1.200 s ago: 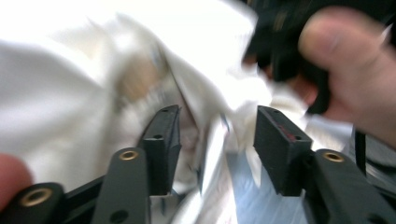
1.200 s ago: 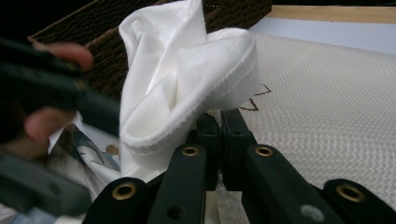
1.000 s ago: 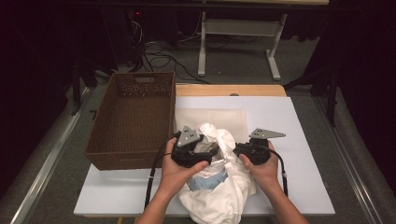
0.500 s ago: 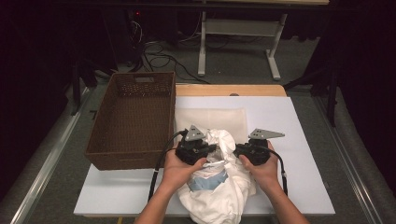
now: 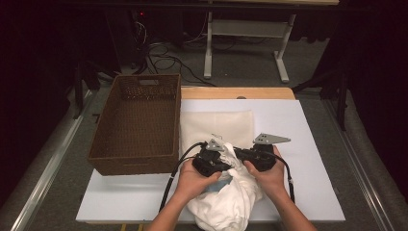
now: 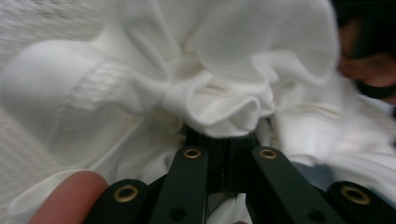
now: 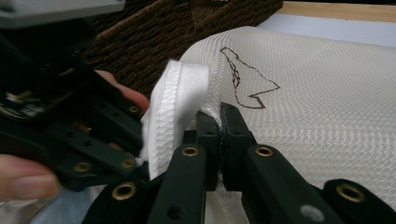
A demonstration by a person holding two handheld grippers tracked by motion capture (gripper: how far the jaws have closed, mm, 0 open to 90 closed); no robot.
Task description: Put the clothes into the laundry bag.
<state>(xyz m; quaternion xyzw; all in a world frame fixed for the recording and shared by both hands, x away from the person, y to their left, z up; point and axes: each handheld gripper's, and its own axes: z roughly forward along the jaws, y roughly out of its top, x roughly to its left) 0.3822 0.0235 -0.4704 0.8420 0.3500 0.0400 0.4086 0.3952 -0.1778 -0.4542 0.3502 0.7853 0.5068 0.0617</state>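
A crumpled white garment (image 5: 226,207) lies at the table's front edge, part of it bunched up between my hands. My left gripper (image 5: 225,155) is shut on a gathered fold of that garment (image 6: 210,93), with the pads (image 6: 205,140) buried under the cloth. My right gripper (image 5: 241,155) faces it and is shut on the white stitched rim (image 7: 175,107) of a cream mesh bag (image 7: 317,102). The bag (image 5: 216,126) lies flat behind both grippers. In the right gripper view the left gripper (image 7: 135,135) sits close at the left, held by a hand.
A brown wicker basket (image 5: 134,120) stands at the left, touching the bag's side. The white table top (image 5: 312,144) has bare room at the right. A wooden strip (image 5: 235,93) runs along the far edge. Floor cables and a metal stand lie beyond.
My left gripper has moved right and toward the table's front, in to the bunched cloth beside the right gripper. The right hand has kept still.
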